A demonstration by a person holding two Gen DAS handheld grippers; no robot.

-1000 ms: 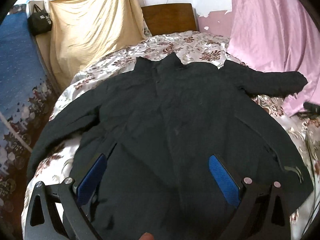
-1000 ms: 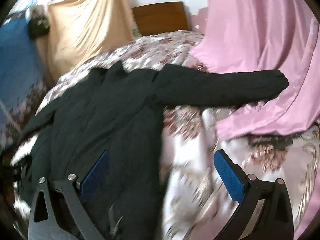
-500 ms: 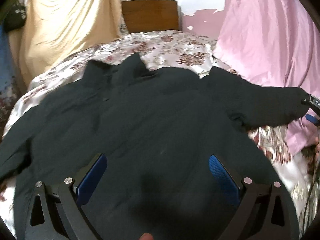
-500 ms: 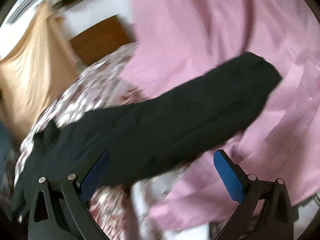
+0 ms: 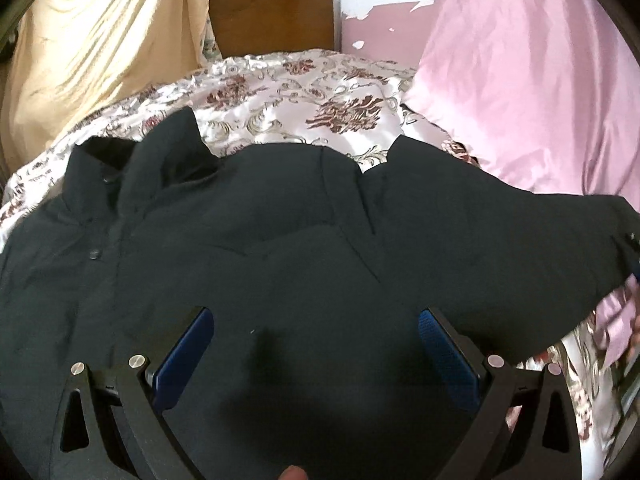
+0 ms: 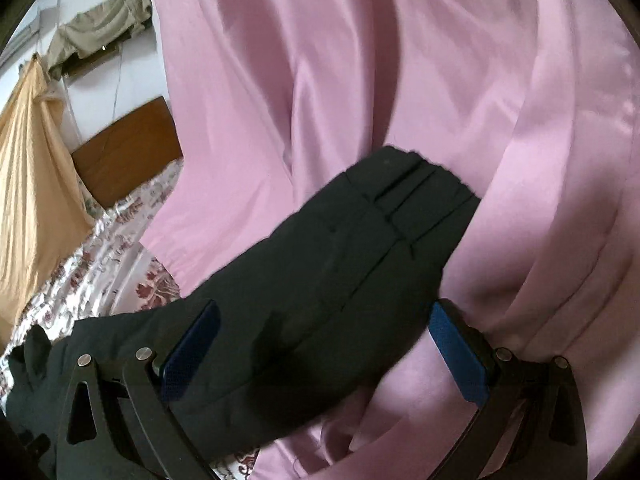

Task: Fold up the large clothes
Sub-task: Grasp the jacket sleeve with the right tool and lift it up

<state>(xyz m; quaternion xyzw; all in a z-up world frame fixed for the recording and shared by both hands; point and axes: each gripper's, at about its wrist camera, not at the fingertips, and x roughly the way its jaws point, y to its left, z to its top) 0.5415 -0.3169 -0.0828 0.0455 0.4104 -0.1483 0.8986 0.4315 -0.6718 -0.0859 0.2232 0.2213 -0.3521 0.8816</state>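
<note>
A large black jacket lies spread front-up on a floral bed cover, collar toward the headboard. My left gripper hovers open over the jacket's chest, nothing between its blue pads. The jacket's sleeve stretches out to the right onto pink fabric, its cuff at the far end. My right gripper is open, low over the sleeve's lower half, with the sleeve lying between its blue fingers. The same sleeve reaches the right edge of the left wrist view.
A wooden headboard stands at the bed's far end. A yellow cloth hangs on the left. Pink satin drapes fall along the right side of the bed. A hand shows at the right edge of the left wrist view.
Both grippers have moved forward and closer to the jacket. The right one swung right from the jacket's body to the outstretched sleeve. Both stayed open.
</note>
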